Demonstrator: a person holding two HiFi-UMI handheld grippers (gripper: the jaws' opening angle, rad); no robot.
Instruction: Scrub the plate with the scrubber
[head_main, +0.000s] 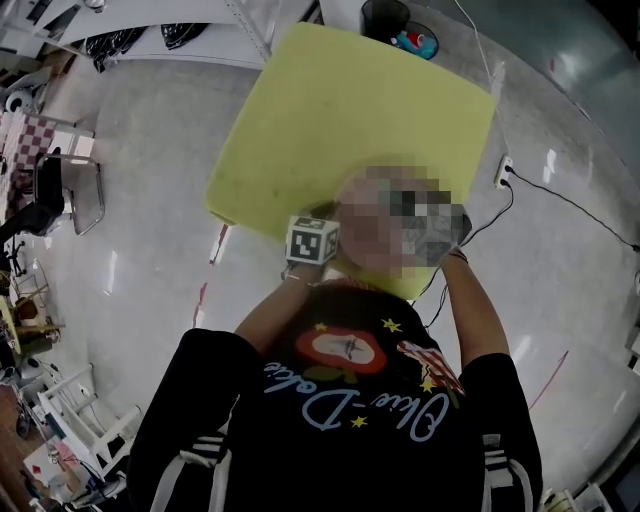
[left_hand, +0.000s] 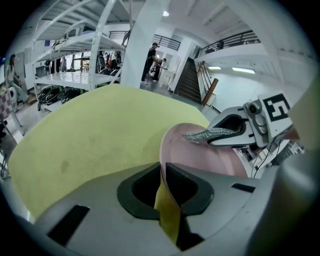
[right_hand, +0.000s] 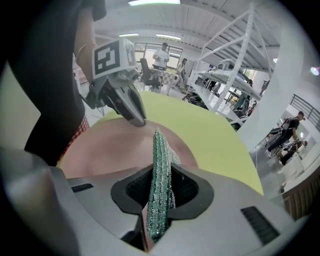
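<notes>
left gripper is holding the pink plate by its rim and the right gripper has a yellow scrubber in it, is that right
Not quite. The scrubber in the right gripper is green, not yellow; the right gripper view shows it clamped upright between the jaws. The rest stands: the left gripper does hold the pink plate by its rim.

1 pink round plate (left_hand: 200, 155) sits above the near edge of the yellow-green square table (head_main: 300, 120), between 2 grippers. The left gripper (left_hand: 163, 170) is closed on the plate's rim at the plate's left side. The right gripper (right_hand: 160, 182), at the plate's right, clamps 1 green mesh scrubber (right_hand: 161, 150), whose free end reaches over the plate. Contact between the two cannot be confirmed. White metal shelving racks (left_hand: 75, 60) stand beyond the table's far side.
</notes>
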